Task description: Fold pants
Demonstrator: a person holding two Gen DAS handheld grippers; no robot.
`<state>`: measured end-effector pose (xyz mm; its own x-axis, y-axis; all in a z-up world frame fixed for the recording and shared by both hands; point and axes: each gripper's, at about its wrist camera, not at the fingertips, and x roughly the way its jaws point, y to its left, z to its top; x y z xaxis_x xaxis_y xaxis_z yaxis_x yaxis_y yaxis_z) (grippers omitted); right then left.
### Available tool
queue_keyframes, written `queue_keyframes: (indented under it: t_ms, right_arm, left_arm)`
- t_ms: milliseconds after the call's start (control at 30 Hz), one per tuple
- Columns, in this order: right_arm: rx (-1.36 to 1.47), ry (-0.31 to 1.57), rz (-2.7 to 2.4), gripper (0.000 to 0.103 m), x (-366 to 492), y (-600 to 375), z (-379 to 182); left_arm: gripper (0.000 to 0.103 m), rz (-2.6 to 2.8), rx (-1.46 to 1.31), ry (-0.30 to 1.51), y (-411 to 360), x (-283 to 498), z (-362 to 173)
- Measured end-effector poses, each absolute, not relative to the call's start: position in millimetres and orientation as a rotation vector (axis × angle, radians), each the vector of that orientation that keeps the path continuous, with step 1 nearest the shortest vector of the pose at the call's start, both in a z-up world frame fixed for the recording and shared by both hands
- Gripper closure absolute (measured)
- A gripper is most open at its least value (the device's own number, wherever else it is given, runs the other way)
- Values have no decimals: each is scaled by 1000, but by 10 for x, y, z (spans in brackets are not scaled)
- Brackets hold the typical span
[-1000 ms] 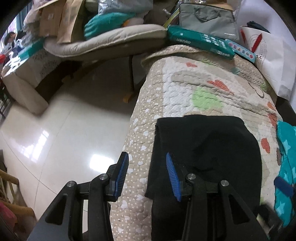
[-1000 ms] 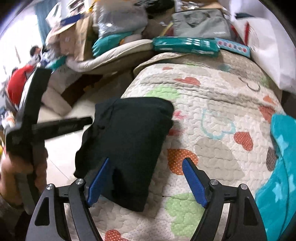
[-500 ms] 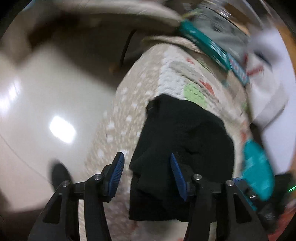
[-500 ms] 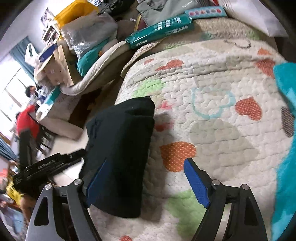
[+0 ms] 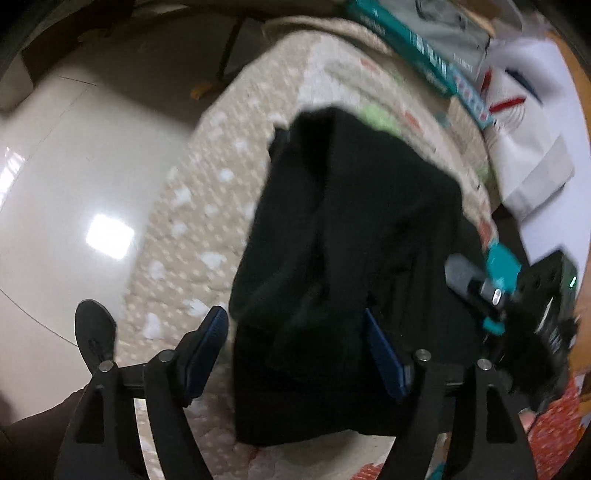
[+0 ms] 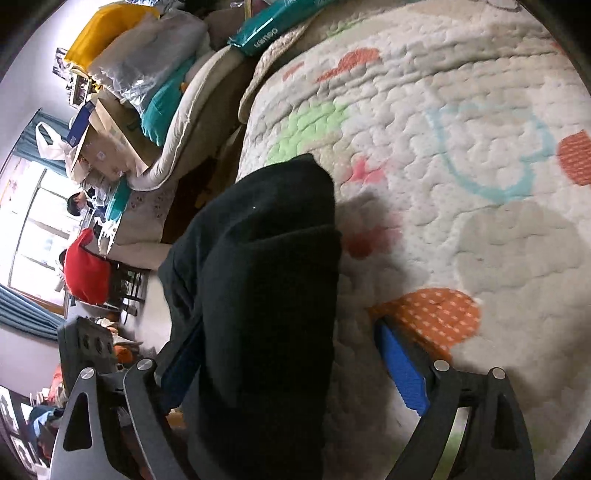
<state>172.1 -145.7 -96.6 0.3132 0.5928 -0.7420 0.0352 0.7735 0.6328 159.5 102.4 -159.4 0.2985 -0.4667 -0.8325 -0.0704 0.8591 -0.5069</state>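
Note:
The black pants [image 5: 343, 236] lie folded in a thick bundle on the quilted heart-pattern bedspread [image 5: 207, 206], near its left edge. My left gripper [image 5: 295, 354] is open, its blue-padded jaws straddling the near left part of the bundle. In the right wrist view the pants [image 6: 266, 280] rise between the jaws of my right gripper [image 6: 291, 365], which is open and wide around the bundle's near end. The right gripper's body [image 5: 517, 295] shows at the right of the left wrist view.
A shiny tiled floor [image 5: 74, 184] drops off left of the bed. Green packs [image 6: 273, 26], bags and boxes [image 6: 110, 122] pile up at the far end. White bags [image 5: 524, 133] stand at the right. People sit by a window [image 6: 33, 221].
Both grippers have moved in close to the folded pants and tilted; the left one has opened wider. The bundle now sits between each pair of jaws.

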Motion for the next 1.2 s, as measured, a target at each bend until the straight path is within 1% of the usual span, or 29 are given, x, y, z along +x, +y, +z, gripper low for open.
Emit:
queue_keyframes:
  t_ms: [33, 67, 100, 133, 167, 200, 300, 567, 667, 767, 833, 900, 933, 967, 1100, 1200]
  right_arm:
    - [599, 1211, 403, 8, 1749, -1428, -961]
    - [584, 1215, 418, 12, 1776, -1394, -951]
    - [584, 1222, 443, 33, 1790, -1370, -945]
    - [573, 1233, 439, 36, 1802, -1354, -932]
    - [564, 1233, 440, 40, 1803, -1352, -899]
    - [556, 1229, 445, 47, 1795, -1352, -876]
    - [518, 1200, 445, 53, 1750, -1371, -743]
    - [478, 1084, 367, 55, 1799, -1810, -335]
    - [520, 1077, 303, 55, 1809, -2147, -349]
    - [584, 1105, 252, 55, 1774, -2444, -511]
    - [609, 1151, 200, 50, 1733, -2604, -726]
    - [631, 1154, 144, 41, 1699, -2695, -852]
    - [648, 1145, 131, 38, 1683, -2745, -873]
    - [670, 1136, 129, 34, 1661, -2786, -887]
    - [641, 1090, 112, 33, 1604, -2843, -698]
    - [558, 1048, 112, 32, 1597, -2777, -457]
  left_arm:
    - [30, -270, -454, 1231, 952, 1581, -1567]
    - [36, -280, -421, 1212, 901, 1567, -1525]
    - [44, -296, -398, 1201, 855, 1560, -1484]
    - [51, -294, -375, 1190, 822, 1551, -1435]
    - [52, -296, -373, 1187, 808, 1551, -1422]
    - [54, -289, -378, 1184, 800, 1550, -1410]
    - [58, -284, -393, 1169, 792, 1552, -1370]
    - [59, -371, -321, 1079, 243, 1732, -1052]
    - [59, -424, -303, 1079, -38, 1867, -1051]
    - [59, -464, -220, 1089, -300, 1870, -1117]
    - [58, -475, -161, 1124, -437, 1845, -1199]
    - [54, -475, -124, 1124, -461, 1822, -1199]
    - [53, -495, -133, 1120, -441, 1815, -1167]
    - [52, -511, -155, 1121, -397, 1812, -1122]
    - [49, -538, -258, 1099, -171, 1842, -955]
    - [49, -466, -253, 1038, -144, 2012, -839]
